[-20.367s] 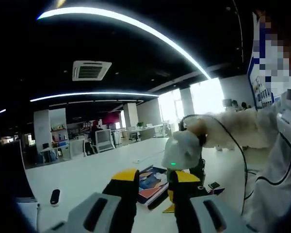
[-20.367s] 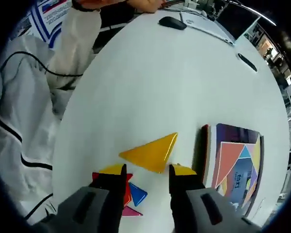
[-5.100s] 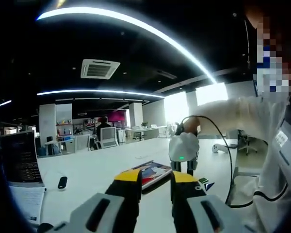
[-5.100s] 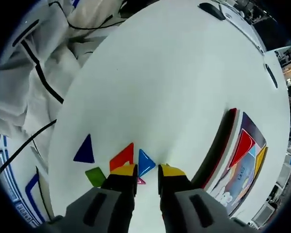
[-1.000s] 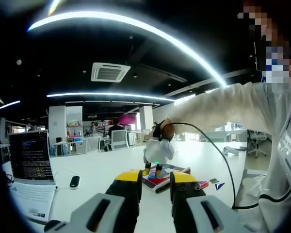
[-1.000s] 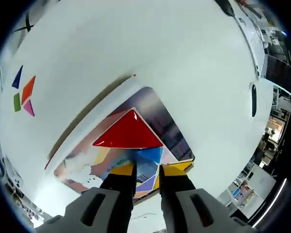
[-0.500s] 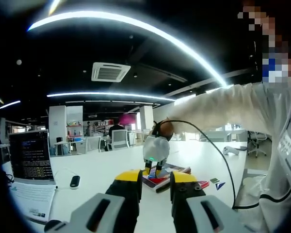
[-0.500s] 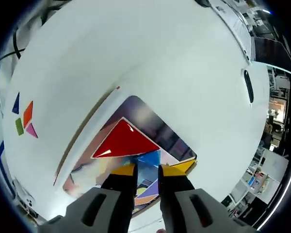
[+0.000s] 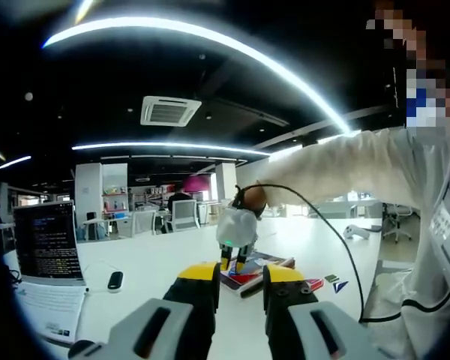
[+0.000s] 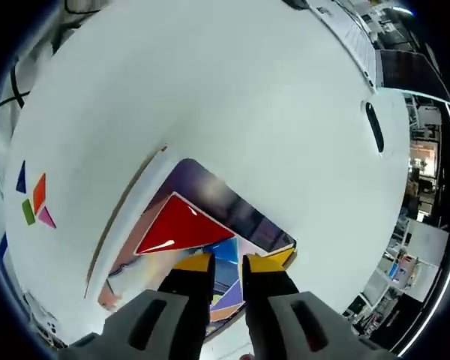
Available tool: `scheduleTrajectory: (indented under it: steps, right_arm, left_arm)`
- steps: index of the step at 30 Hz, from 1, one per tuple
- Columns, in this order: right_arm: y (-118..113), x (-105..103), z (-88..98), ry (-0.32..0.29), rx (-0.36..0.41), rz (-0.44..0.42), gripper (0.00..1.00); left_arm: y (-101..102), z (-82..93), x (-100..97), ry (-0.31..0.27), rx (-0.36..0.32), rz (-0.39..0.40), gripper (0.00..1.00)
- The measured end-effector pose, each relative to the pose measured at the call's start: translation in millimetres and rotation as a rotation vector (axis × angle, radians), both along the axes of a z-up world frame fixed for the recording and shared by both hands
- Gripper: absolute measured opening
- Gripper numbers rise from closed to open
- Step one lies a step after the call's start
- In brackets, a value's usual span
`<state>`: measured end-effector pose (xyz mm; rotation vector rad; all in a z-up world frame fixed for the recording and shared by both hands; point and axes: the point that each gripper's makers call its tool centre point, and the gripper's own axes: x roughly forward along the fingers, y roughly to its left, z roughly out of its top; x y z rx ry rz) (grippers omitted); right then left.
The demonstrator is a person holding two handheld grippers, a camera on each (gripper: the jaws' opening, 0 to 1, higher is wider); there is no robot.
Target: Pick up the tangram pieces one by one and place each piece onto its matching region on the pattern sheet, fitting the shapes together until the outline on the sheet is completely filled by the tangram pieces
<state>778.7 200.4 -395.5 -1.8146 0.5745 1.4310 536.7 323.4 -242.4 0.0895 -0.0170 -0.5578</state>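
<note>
On white table [image 10: 232,97], pattern sheet [image 10: 210,195], red triangle [image 10: 176,225]; 4 loose pieces [image 10: 31,199] well apart

pattern sheet [image 10: 210,191] near edge hidden behind right gripper [image 10: 225,264] fingers, loose pieces [image 10: 33,199] too small to identify

The left gripper view sits low, just above the white tabletop [image 9: 157,262], and looks level across it toward the pattern sheet [image 9: 247,271], the right gripper [image 9: 232,262] above it and the office beyond. The right gripper view looks steeply down, close over the same pattern sheet [image 10: 210,202]. Both views share the sheet and the tabletop [image 10: 232,97] around it.
</note>
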Motion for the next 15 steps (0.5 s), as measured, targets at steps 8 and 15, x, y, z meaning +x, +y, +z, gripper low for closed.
scheduleTrajectory:
  steps: [8,15]
  right_arm:
    - [8.6,3.9,0.9,0.009,0.061,-0.110,0.17]
    - [-1.9,7.3,5.6,-0.009,0.052,-0.144,0.17]
  left_arm:
    - [-0.9,1.3,0.1,-0.003,0.001,-0.002,0.25]
    - [2.3,2.1,-0.1,-0.004,-0.002,0.005,0.25]
